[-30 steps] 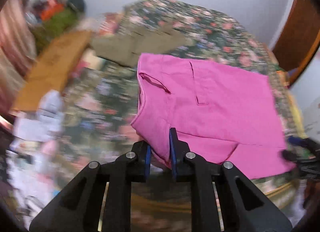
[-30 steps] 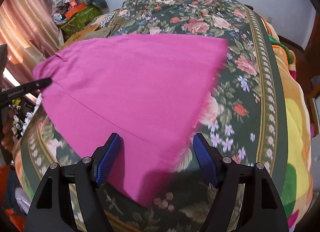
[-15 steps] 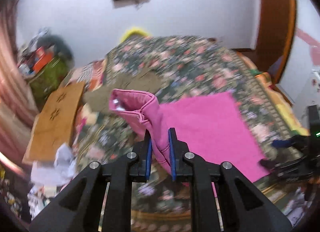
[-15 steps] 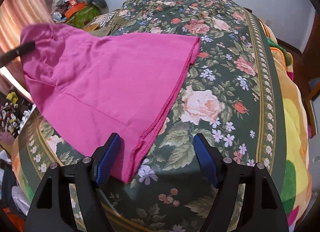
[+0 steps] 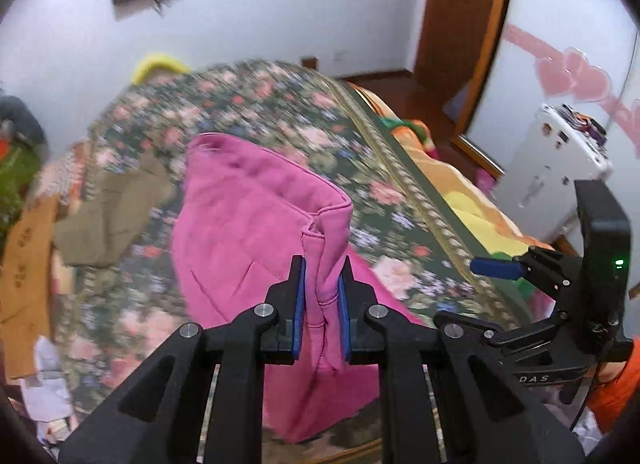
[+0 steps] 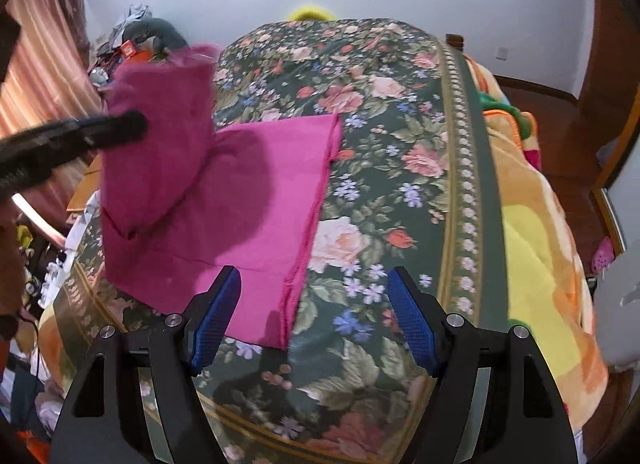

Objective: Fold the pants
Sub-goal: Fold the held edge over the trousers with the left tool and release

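Bed [image 6: 460, 152]: floral cover, bears all below
Pants [image 6: 264, 192]: pink, lower half flat on the near-left part of the bed, long axis running away from the right gripper; waist end raised and doubled over toward the hem
Olive garment [image 5: 108, 216]: beyond the pants, apart
Left gripper [image 5: 321, 304]: clamped on the raised waist edge, the nearer one for carrying the fold over
Right gripper [image 6: 312, 320]: jaws wide, empty, hovering at the hem edge

left gripper [image 5: 321, 296] pinching pink pants [image 5: 248, 224], blurry bedspread [image 5: 280, 104]
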